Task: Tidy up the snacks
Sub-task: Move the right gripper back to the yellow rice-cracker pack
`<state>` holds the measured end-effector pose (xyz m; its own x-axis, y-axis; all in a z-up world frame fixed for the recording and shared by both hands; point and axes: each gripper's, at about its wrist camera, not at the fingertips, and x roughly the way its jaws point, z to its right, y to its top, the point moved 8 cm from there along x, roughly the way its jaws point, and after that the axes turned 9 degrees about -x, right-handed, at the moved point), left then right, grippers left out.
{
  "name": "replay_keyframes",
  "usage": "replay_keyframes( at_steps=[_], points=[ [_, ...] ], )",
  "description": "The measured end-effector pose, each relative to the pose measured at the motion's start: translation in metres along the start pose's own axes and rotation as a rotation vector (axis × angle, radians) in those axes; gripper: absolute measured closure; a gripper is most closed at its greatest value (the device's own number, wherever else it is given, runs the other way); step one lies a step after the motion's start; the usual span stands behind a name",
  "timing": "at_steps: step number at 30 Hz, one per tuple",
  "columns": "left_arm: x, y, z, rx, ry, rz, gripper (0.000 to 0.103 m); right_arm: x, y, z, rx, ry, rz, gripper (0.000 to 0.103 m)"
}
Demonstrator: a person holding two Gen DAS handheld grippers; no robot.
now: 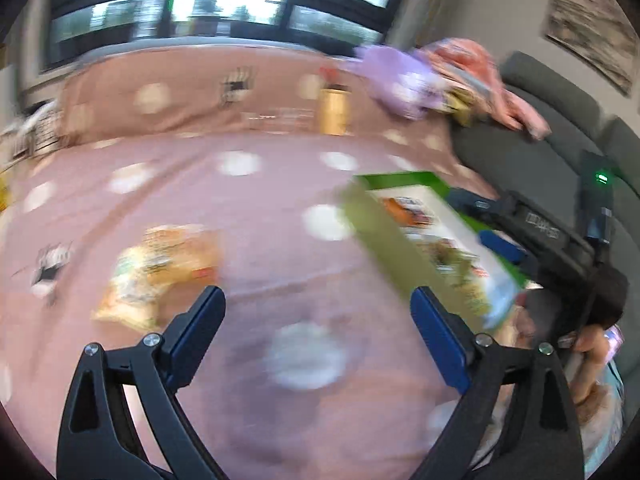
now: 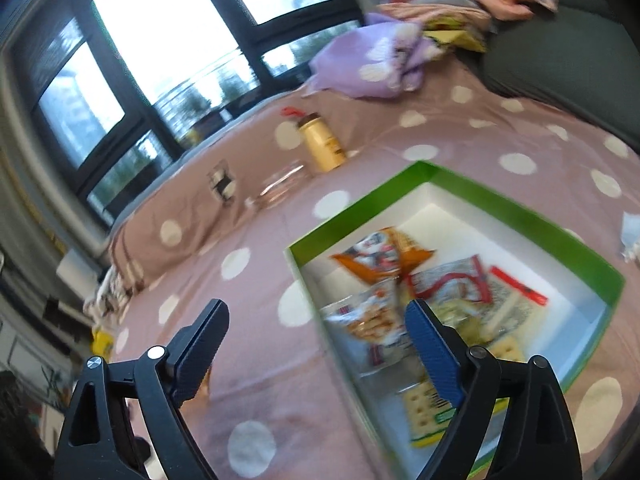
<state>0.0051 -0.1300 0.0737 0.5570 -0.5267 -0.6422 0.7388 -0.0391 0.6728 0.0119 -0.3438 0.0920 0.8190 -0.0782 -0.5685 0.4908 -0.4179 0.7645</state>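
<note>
Snacks (image 2: 404, 300) in crinkly orange, red and yellow packets lie jumbled in my green-walled box (image 2: 520, 220) on the dotted bed (image 2: 260, 360), long axis running near-left to far-right. Both left gripper (image 1: 316, 312) and right gripper (image 2: 316, 320) are spread, empty.

bed (image 2: 460, 128): pink polka-dot cover | window (image 2: 168, 36): dark-framed, bright daylight, behind bed | grey sofa (image 2: 568, 52): right of bed | wall picture (image 1: 592, 28): above sofa
</note>
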Motion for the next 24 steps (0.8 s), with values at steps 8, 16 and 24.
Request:
replay_keyframes(
  at_steps=[8, 16, 24],
  points=[
    [-0.025, -0.005, -0.129, -0.254, 0.205, 0.024, 0.009, 0.028, -0.042, -0.071, -0.132, 0.134, -0.14, 0.013],
    [-0.012, -0.002, -0.173, -0.398, 0.194, -0.022, 0.013, 0.05, -0.08, -0.133, -0.117, 0.346, -0.302, 0.013],
    [-0.005, -0.005, -0.177, -0.399, 0.201, -0.055, 0.04, 0.116, -0.09, -0.199, -0.257, 0.257, -0.454, 0.013]
  ],
)
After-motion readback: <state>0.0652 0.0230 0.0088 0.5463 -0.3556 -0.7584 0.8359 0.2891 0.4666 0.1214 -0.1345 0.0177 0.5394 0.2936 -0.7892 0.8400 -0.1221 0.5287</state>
